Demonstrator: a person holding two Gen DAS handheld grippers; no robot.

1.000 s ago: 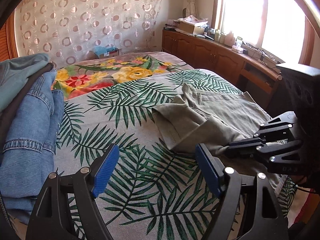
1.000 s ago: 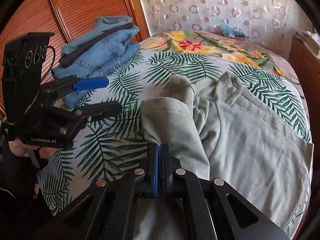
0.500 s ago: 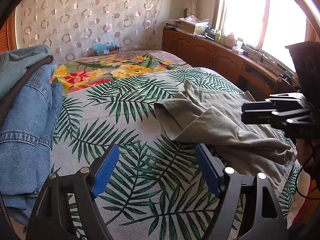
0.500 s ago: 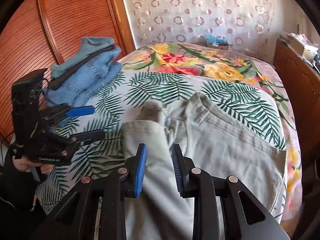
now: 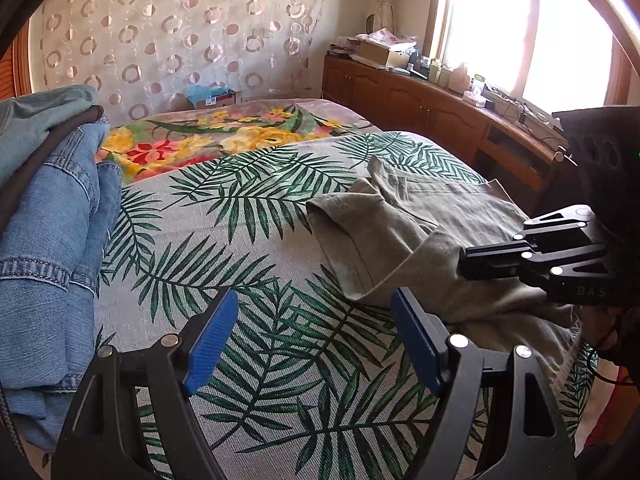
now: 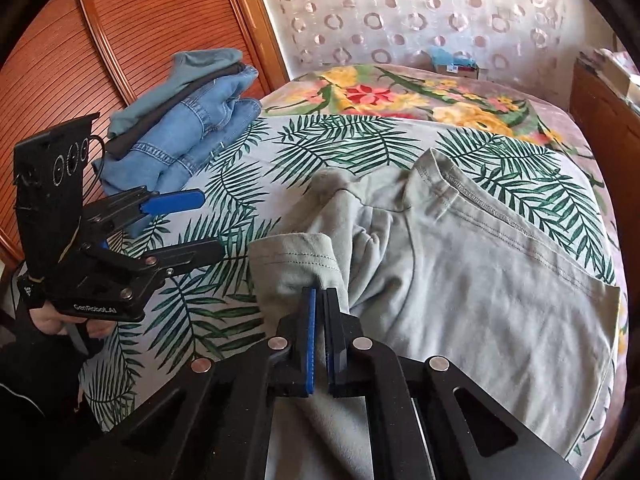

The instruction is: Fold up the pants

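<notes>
**Desk editor:** What sits closest to the lens?

**Photographer:** The right hand-held gripper, its blue pads pressed together on a fold of the grey-green pants near the hemmed leg end, which is doubled back over the rest of the garment. The pants lie spread on the palm-leaf bedspread, on the right half of the bed, waistband towards the far side.

**Desk editor:** And the other one?

**Photographer:** The left hand-held gripper hovers over bare bedspread with its jaws wide apart, holding nothing. The pants lie just beyond its right finger, apart from it. In that view the right hand-held gripper reaches in from the right edge, clamped on the cloth.

**Desk editor:** Anything crowding the scene?

**Photographer:** A stack of folded jeans under a teal garment rests at the bed's left edge, well apart from the pants. Farther back a floral blanket covers the bed's far end. Behind it stands a circle-patterned curtain; a wooden cabinet runs below the bright window.
</notes>
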